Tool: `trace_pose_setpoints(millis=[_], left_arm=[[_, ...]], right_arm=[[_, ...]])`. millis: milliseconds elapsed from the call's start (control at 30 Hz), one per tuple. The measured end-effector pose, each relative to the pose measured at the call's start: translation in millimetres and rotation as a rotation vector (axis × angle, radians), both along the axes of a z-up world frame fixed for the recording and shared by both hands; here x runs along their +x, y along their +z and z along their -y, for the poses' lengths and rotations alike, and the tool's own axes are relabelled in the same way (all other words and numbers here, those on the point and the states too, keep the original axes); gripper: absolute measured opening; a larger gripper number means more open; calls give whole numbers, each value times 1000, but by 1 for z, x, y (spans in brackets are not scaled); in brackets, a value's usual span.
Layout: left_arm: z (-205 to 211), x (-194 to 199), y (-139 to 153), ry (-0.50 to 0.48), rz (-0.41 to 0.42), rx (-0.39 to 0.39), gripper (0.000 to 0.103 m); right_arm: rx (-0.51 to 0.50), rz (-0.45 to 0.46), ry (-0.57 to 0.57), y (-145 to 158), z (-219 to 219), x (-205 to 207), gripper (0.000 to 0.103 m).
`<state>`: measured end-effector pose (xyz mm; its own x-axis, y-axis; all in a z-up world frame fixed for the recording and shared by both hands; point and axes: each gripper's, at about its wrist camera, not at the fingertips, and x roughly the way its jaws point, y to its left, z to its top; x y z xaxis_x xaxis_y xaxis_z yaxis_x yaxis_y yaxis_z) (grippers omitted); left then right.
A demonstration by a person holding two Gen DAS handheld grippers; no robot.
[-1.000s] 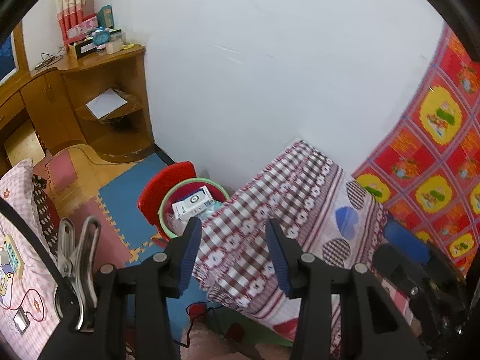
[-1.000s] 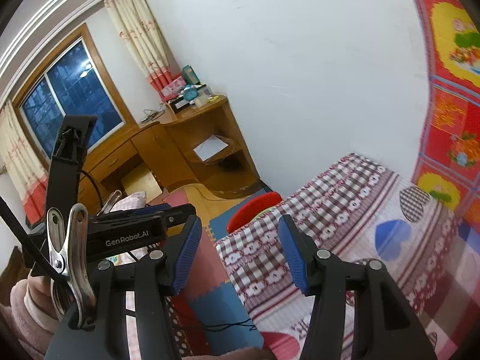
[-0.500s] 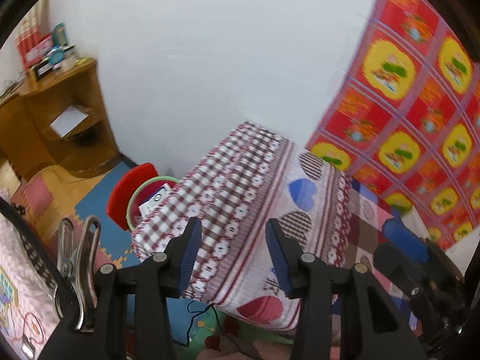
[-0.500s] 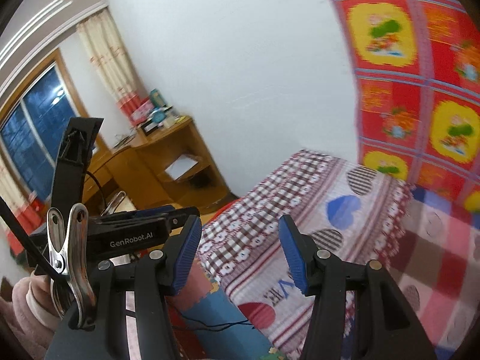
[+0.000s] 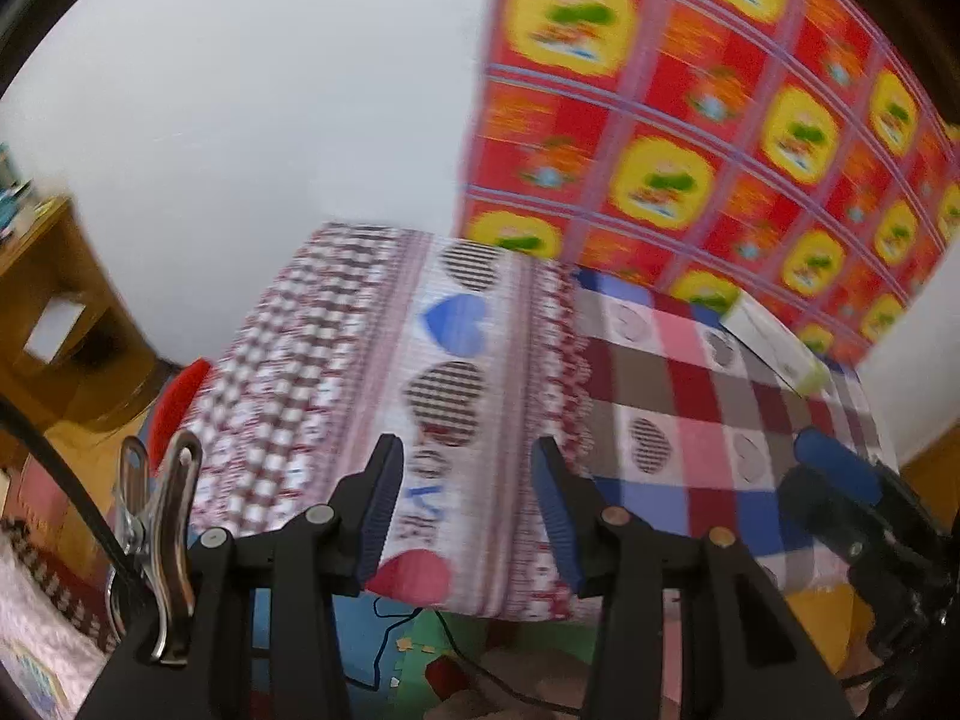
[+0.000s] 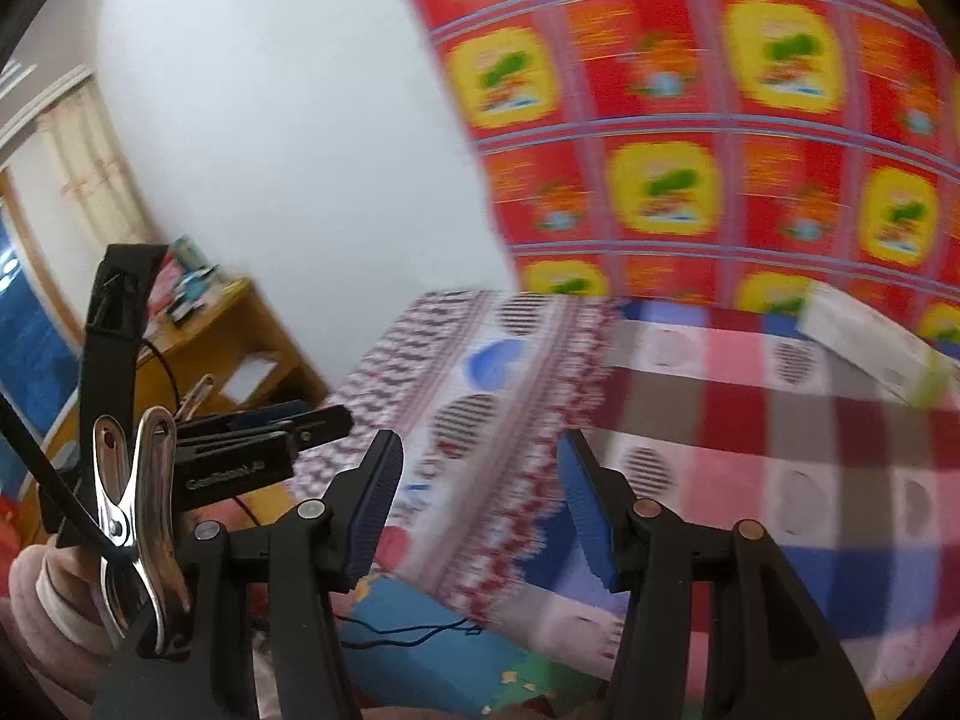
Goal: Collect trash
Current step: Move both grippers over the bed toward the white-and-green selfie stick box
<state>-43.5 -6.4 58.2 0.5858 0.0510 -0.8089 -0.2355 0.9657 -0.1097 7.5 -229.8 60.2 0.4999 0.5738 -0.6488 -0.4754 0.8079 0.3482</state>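
Both grippers, left gripper (image 5: 465, 510) and right gripper (image 6: 477, 507), gape empty; the white carton (image 6: 876, 348) lies ahead-right, slanting away, nearer the right.

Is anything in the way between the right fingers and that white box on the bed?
Nothing visible. The white box lies near the red patterned wall; only bare checked bedspread lies between it and the open right gripper.

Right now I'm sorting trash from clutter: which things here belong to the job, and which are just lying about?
Belongs to the job:
white box, likely trash
left claw, open
right claw, open

Lying about:
patterned tablecloth
wooden shelf
red wall cloth
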Motion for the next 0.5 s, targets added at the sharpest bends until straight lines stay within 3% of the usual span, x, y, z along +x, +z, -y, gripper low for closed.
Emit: trace_pose_setpoints(millis=[300, 500], left_arm=[[91, 57, -9, -154, -16, -76, 46], [149, 110, -18, -179, -44, -103, 46]], right_arm=[[-33, -43, -182, -12, 109, 43, 55], [-58, -70, -247, -30, 179, 93, 55]])
